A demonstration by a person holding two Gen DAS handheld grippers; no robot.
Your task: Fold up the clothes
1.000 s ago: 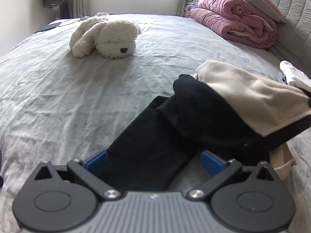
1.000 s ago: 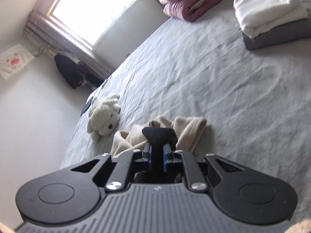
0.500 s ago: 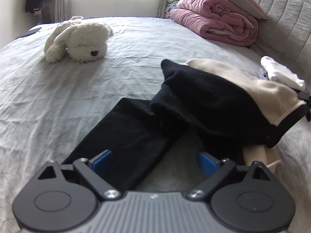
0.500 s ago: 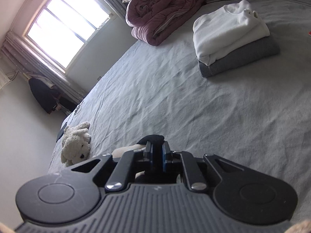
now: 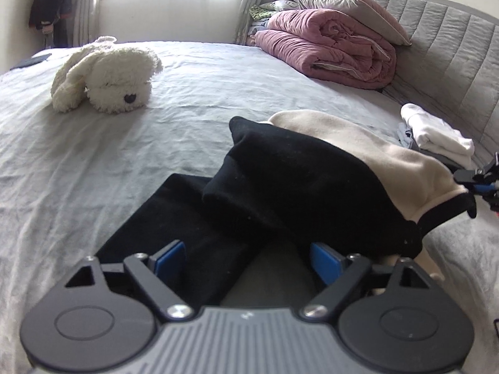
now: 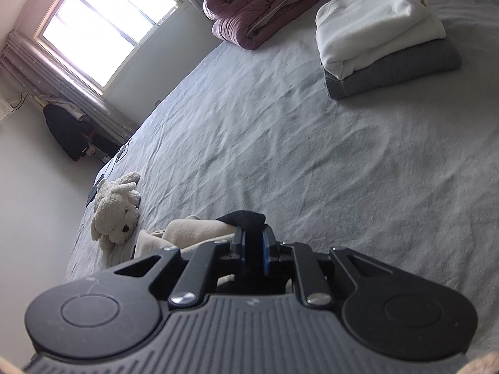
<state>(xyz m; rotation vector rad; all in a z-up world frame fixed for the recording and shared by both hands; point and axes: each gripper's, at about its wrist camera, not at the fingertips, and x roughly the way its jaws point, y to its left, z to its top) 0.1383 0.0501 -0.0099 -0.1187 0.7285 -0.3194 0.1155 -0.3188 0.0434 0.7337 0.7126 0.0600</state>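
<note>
A black and cream garment (image 5: 296, 180) lies bunched on the grey bed sheet (image 5: 93, 171). One flat black part (image 5: 174, 218) of it runs toward my left gripper (image 5: 246, 258). That gripper's jaws are closing around the black part, and the blue pads (image 5: 170, 257) stand clear of the cloth. My right gripper (image 6: 252, 243) is shut on the garment's black edge (image 6: 246, 218), and its jaws are easing apart slightly. The cream cloth (image 6: 193, 227) trails to its left. In the left wrist view the right gripper (image 5: 480, 184) holds that edge up at the far right.
A white plush dog (image 5: 106, 81) lies at the far left of the bed. A rolled pink quilt (image 5: 327, 56) and pillows sit against the grey headboard (image 5: 452, 46). A folded white top rests on a folded grey one (image 6: 380, 31) at the right.
My left jaws have narrowed around the flat black part. The right gripper has tipped downward, so the folded stack sits lower in its view, and its pads show a slightly wider gap.
</note>
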